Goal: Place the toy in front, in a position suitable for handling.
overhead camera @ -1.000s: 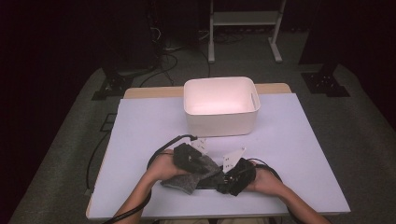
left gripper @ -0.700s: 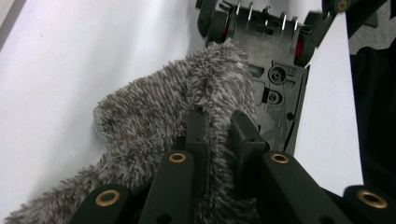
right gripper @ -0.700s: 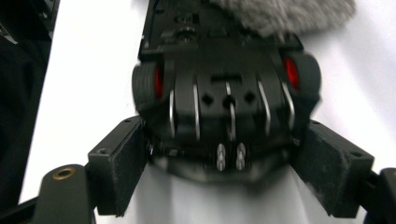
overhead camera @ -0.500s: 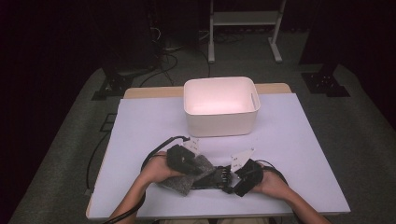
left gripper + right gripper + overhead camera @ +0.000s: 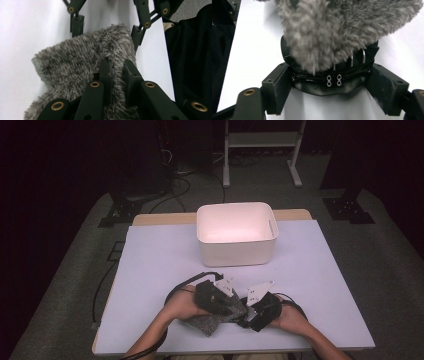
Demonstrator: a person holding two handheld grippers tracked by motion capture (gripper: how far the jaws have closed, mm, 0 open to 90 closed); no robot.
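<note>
Gripping a grey fuzzy cloth (image 5: 212,319) near the front edge of the table (image 5: 150,270), the left claw (image 5: 117,67) has its jaws pinched together on a fold of the pile. The right claw (image 5: 337,82) stands with its jaws wide apart, just at the cloth's hanging edge, holding nothing. Both hands sit close together over the cloth. A white bin (image 5: 236,254) waits empty toward the back edge, well apart from the cloth. By my judgement, the work is at an early stage: the cloth is picked up on one side only, and carrying it to the bin looks still undone.
</note>
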